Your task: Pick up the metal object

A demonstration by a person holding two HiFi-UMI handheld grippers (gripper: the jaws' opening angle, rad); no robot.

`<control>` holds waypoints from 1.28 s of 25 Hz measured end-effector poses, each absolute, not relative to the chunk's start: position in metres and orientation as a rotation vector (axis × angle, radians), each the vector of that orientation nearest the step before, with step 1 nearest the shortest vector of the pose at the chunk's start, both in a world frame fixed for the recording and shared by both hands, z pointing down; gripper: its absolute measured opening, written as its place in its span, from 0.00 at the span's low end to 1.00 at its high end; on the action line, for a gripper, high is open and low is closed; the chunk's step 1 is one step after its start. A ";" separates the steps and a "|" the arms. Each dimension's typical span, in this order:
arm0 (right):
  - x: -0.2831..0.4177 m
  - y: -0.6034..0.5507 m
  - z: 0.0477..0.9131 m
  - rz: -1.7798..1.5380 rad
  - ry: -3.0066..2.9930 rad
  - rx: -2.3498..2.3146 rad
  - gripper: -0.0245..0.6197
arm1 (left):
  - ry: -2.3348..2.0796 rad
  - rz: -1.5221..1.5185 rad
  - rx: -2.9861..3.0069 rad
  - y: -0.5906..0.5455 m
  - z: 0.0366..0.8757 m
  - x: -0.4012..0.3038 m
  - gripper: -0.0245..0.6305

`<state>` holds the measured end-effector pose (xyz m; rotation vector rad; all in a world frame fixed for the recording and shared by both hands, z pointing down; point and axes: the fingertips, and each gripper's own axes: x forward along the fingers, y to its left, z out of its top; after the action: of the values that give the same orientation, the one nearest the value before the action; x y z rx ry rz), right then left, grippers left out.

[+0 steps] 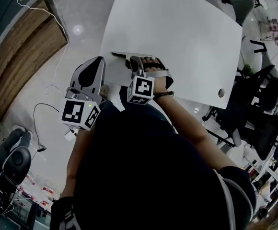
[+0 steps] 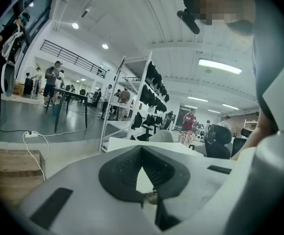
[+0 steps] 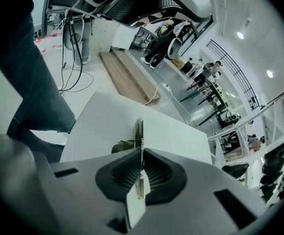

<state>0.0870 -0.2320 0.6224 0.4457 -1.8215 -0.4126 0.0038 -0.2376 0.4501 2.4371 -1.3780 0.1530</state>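
While the right hand-held gripper (image 3: 141, 155) stands with its ribbed pads clamped on the metal object (image 3: 139, 129), the grasp itself reads as made. The object is a thin flat strip of metal, seen edge-on in the right gripper view. It runs out past the jaw tips over the white counter (image 1: 187, 37), and a bent or shadowed part shows low on its left side. From the head view the strip lies as a dark line near the counter's near-left corner, reaching leftward from the jaws. Whether it already hangs free of the surface or rests on it cannot be told from either view. The left hand-held gripper (image 2: 142, 151) is held off the counter's edge, over the floor, its jaw tips together and nothing between them; it takes no part. Judgement: hold secured and lift unconfirmed, so raising the strip clear of the counter is what remains.
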 end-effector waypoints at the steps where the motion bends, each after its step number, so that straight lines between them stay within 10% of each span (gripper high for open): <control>1: 0.088 -0.235 0.620 -0.415 -1.822 0.440 0.09 | -1.383 0.149 2.439 -0.239 0.449 0.005 0.07; 32: 0.166 -0.313 0.255 -0.434 -2.242 1.985 0.08 | -1.247 -0.139 2.980 -0.341 0.253 0.067 0.07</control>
<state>0.1659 -0.3126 0.2550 1.9853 -2.2424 -0.4342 0.0665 -0.3410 0.2530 2.9796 -1.2467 -0.1392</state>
